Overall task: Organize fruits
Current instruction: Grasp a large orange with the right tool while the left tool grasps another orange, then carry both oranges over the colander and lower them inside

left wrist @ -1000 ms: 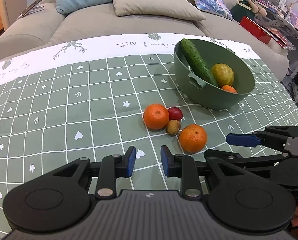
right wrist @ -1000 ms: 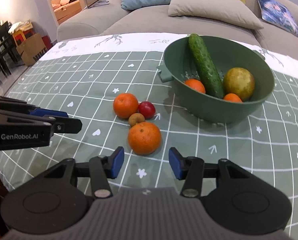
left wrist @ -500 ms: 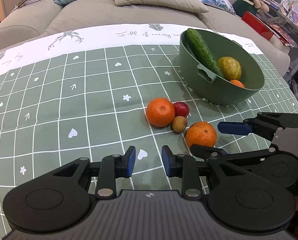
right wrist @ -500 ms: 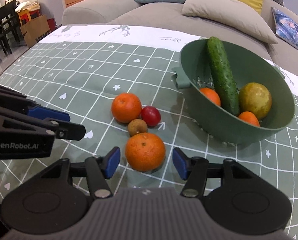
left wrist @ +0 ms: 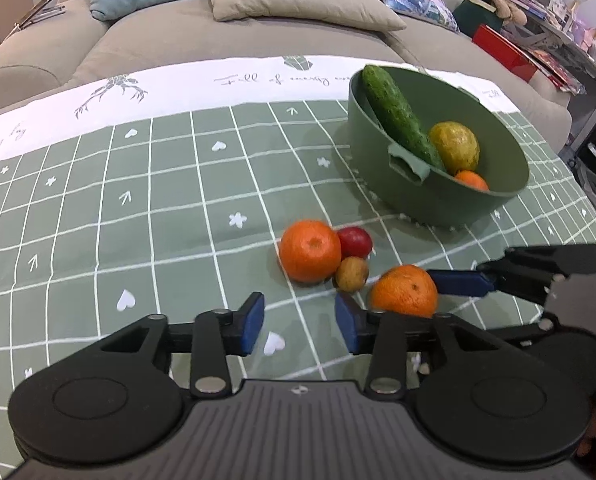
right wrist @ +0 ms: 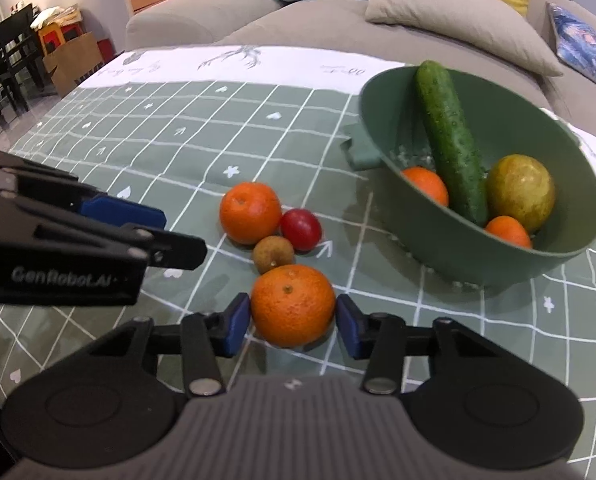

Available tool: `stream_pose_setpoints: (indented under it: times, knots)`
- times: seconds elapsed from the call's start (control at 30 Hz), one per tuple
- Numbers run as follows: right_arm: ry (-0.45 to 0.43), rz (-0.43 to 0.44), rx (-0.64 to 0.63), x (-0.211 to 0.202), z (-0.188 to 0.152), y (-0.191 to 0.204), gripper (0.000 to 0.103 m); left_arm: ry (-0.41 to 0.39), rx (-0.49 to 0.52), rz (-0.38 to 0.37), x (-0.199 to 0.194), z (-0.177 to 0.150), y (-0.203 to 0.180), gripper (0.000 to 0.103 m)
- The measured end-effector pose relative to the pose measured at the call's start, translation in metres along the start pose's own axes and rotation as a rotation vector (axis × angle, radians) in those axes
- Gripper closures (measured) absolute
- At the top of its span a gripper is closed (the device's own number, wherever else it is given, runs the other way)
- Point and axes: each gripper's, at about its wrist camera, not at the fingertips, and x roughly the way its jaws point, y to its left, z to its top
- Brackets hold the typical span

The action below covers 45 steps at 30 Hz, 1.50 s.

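- Fruits lie in a cluster on the bench (right wrist: 98, 128), just beside the green colander bowl (right wrist: 449, 248): a tangerine (right wrist: 250, 213), a red plum (right wrist: 301, 229) and a small brown longan (right wrist: 273, 255) touch one another.
- Nearest tangerine (right wrist: 292, 305) sits on the checked tablecloth, on the side of the longan away from the bowl.
- Right gripper (right wrist: 293, 325) brackets that tangerine; its jaws have just been closing, the blue pads at the fruit's sides, and firm contact cannot be told.
- Left gripper (left wrist: 299, 324) has just been opening; it stands partly open with nothing between its jaws, farther from the bowl than the cluster.
- Inside the bowl rest a cucumber (right wrist: 449, 140), a yellow-green fruit (right wrist: 521, 192) and two small tangerines (right wrist: 425, 184).
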Motion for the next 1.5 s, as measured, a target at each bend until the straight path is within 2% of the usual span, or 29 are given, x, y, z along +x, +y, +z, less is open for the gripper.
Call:
stream_pose_setpoints:
  times: [0.4,0.8,0.9,1.0,1.37,1.5]
  knots:
    - [-0.006,-0.06,0.09,-0.003,0.0,-0.035,0.059,0.014,-0.14,-0.051,0.027,0.028,0.007,0.049]
    - [-0.01,-0.046,0.106,-0.006,-0.001,-0.039,0.059,0.061,-0.156,-0.05,0.044,0.031,0.01,0.048]
    - [-0.011,-0.046,0.108,-0.007,-0.002,-0.039,0.059,0.062,-0.163,-0.07,0.044,0.03,0.012,0.055]
    - [-0.013,-0.045,0.114,-0.009,-0.002,-0.04,0.059,0.063,-0.168,-0.077,0.044,0.03,0.012,0.056]
    - [-0.059,-0.041,0.117,-0.037,-0.004,-0.039,0.059,0.014,-0.157,-0.075,0.011,0.028,0.005,0.057]
    - [-0.085,-0.035,0.104,-0.054,-0.005,-0.036,0.06,-0.004,-0.183,-0.11,-0.01,0.026,0.0,0.058]
